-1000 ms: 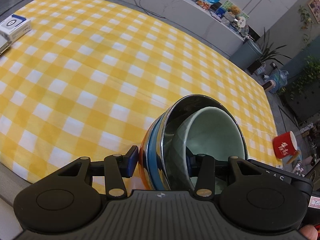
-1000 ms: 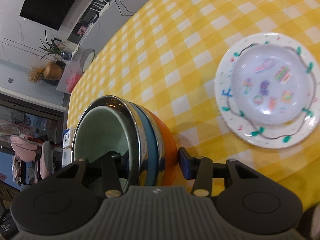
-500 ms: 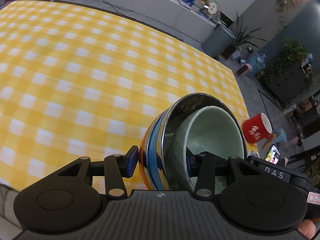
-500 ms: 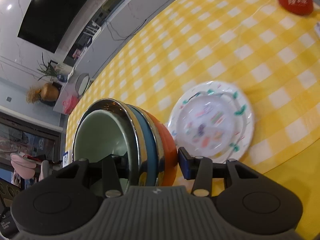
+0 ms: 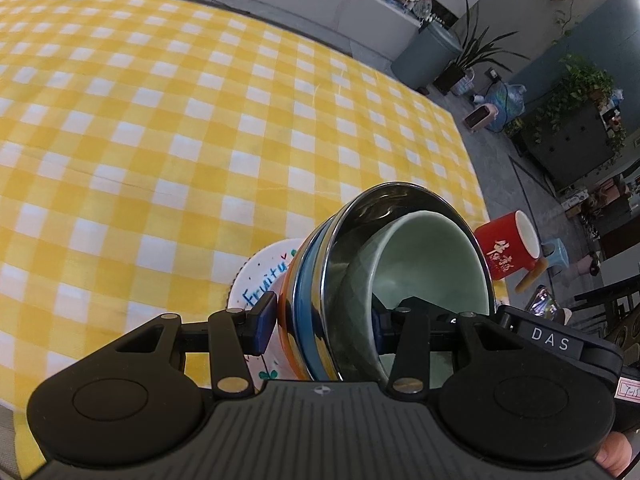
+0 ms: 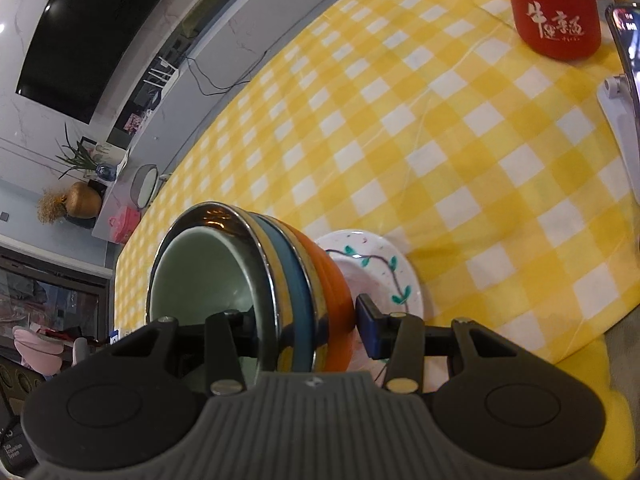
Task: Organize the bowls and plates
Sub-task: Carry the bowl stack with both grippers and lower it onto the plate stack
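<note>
Nested bowl stack [image 5: 360, 280] carried by both claws, one on each side of the wall: left claw [image 5: 320, 320] & right claw [image 6: 304, 320] each pinch it w/ one finger inside the green inner bowl, one on the orange outer shell, presumably to share the load. Stack hangs tilted just above the painted plate [image 6: 384, 276] on the yellow-check tabletop [image 5: 160, 140]; red mug [image 6: 556, 12] well apart
</note>
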Available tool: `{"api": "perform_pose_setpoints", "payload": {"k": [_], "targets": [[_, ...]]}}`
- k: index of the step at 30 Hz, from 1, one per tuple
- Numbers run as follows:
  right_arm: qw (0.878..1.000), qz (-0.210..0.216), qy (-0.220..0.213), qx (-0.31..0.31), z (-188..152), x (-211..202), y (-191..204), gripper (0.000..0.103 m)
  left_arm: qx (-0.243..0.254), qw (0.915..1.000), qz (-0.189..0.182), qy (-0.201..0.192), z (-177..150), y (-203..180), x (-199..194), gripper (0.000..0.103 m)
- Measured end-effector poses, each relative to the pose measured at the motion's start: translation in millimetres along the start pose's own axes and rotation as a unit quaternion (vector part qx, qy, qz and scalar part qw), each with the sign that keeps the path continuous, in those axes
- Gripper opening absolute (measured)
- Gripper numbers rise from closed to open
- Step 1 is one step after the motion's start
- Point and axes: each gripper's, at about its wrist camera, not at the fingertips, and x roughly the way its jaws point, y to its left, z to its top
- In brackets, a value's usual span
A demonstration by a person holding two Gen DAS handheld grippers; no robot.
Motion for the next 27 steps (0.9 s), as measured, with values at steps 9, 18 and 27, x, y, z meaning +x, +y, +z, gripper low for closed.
{"api": "perform_pose_setpoints", "payload": {"k": [9,18,27], "targets": [[1.0,-0.004,0.023,0.015,1.8,22.5,-11.3,0.044,-0.011,0.9996,0.016,0.021,0.9,9.8,17.0,0.051],[1.0,-0.006,0.021,0.017,1.8,28.7,-11.1,0.046,0.006,0.9995,0.025,0.015,1.8,7.2,19.9,0.05],[1.0,-0.008,-0.003,-0.006,-2.7,23.1,-6.4,0.052,0.022,0.9992,0.035,0.001,-0.7,2.0,19.8,0.05]]}}
